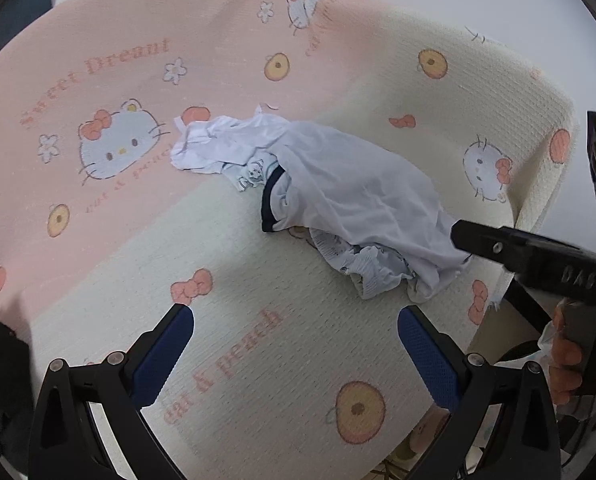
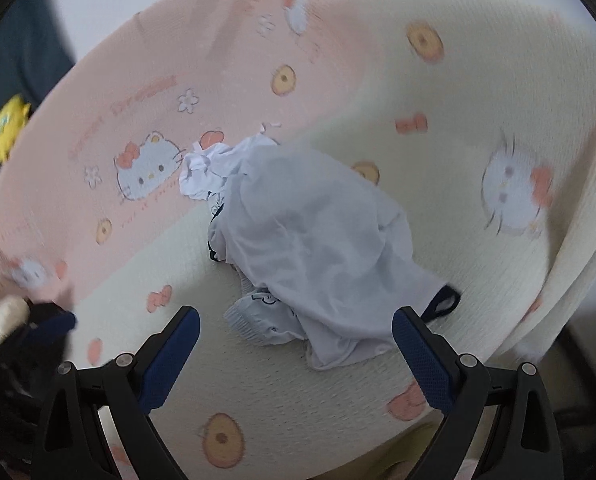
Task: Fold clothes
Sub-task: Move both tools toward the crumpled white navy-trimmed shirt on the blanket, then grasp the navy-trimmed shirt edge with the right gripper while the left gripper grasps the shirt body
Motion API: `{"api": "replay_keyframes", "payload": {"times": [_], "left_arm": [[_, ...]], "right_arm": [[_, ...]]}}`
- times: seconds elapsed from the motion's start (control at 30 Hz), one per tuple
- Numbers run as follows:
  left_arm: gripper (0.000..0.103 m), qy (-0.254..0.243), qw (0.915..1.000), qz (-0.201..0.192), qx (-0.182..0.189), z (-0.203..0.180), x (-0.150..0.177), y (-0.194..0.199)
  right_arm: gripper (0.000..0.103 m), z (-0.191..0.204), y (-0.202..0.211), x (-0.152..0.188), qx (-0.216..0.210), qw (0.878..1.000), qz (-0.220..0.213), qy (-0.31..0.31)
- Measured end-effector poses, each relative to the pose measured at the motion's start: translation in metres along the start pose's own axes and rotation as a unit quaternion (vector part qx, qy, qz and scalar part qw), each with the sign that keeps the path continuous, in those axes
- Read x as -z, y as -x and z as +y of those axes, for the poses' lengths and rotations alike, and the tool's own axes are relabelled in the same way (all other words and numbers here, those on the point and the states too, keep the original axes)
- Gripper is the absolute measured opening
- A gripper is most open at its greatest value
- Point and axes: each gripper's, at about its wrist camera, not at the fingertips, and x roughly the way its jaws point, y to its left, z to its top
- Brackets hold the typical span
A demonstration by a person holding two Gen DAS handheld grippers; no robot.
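jaws of the left gripper [image 1: 296,334] and right gripper [image 2: 296,334] stand apart, holding nothing. the crumpled white garment [image 1: 338,200] looks light and limp; a navy-trimmed edge [image 1: 269,200] on its left seems a fair hold.

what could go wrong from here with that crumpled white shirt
The white shirt lies bunched with layers overlapping, so a gripper might pinch several layers at once and fold it crooked. The right gripper, jaws open, hovers near the hem and the printed blanket beneath; closing low could snag the blanket too.
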Motion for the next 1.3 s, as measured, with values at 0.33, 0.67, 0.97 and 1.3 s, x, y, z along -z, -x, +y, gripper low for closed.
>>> {"api": "replay_keyframes", "payload": {"times": [0.33,0.67,0.97,1.3], "left_arm": [[0.103,-0.162,0.9867,-0.004,-0.014,-0.042,-0.040,0.004],[0.103,-0.250,0.9670,-0.027,0.044,-0.075,-0.048,-0.033],[0.103,-0.246,0.9666,0.008,0.073,-0.072,-0.046,-0.079],[0.103,-0.207,0.9724,0.031,0.104,-0.074,-0.049,-0.099]], "right_arm": [[0.090,-0.061,-0.016,0.009,-0.096,0.980,0.018,-0.171],[0.090,-0.093,-0.029,0.012,-0.160,0.947,0.026,-0.277],[0.088,-0.092,-0.049,0.005,-0.170,0.939,0.038,-0.298],[0.037,-0.102,-0.072,0.009,-0.125,0.934,0.058,-0.329]]}}
